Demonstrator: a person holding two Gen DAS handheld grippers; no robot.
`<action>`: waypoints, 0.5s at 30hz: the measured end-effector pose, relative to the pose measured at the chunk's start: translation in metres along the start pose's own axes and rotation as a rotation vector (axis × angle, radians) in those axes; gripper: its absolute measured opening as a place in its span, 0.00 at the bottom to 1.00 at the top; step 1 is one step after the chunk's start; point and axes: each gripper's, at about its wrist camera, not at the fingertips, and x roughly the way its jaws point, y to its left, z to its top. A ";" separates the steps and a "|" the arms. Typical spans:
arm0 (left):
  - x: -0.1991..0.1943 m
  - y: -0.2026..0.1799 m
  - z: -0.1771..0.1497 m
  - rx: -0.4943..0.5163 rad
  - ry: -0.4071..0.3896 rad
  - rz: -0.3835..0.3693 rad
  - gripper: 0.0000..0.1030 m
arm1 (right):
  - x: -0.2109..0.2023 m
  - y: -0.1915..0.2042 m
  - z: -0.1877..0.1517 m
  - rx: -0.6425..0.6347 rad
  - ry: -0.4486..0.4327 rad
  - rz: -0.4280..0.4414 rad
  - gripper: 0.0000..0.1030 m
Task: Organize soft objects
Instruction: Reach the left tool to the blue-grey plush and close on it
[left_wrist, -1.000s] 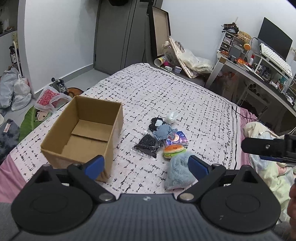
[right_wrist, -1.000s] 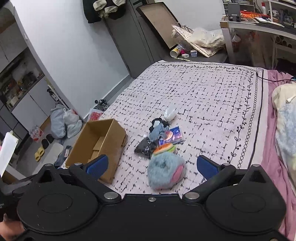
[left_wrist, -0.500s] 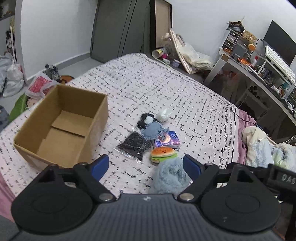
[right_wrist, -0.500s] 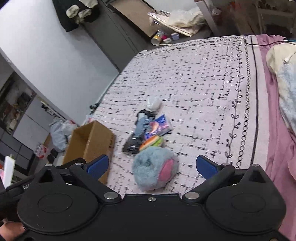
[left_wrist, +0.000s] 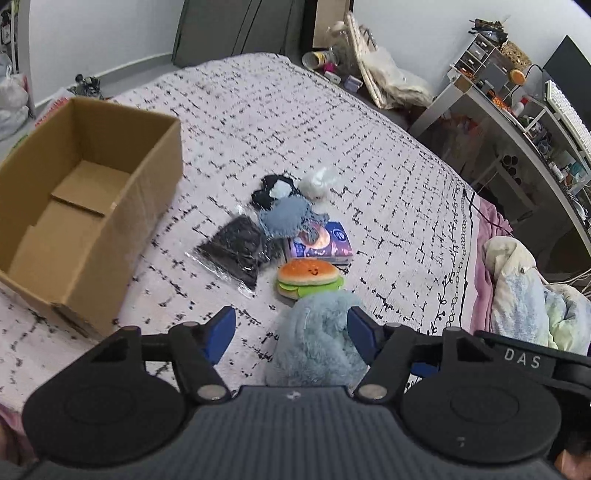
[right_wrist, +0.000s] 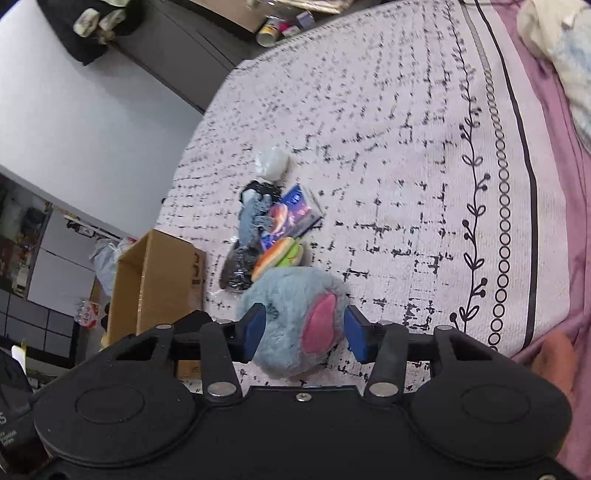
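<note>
Sitting far left on the bed is the open cardboard box. Right of it lies the pile: black packet, burger toy, tissue pack. Nearest me, the fluffy blue plush sits between my left tongs, closing but not yet clamped. My right tongs are closing around the same plush, pads just beside it.

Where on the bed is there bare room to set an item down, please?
Free: the bedspread beyond the white bundle, and the strip between the cardboard box and the black packet. The box's floor is bare too. Crowded: the cluster from the bundle down to the burger toy and blue plush.
</note>
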 end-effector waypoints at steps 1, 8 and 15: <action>0.003 0.000 0.000 -0.004 0.007 -0.002 0.64 | 0.004 -0.001 0.001 0.010 0.005 0.001 0.46; 0.028 0.004 -0.003 -0.057 0.051 -0.012 0.57 | 0.022 -0.007 0.005 0.051 0.034 -0.007 0.46; 0.046 0.005 -0.010 -0.078 0.075 -0.027 0.43 | 0.037 -0.010 0.005 0.063 0.045 -0.015 0.32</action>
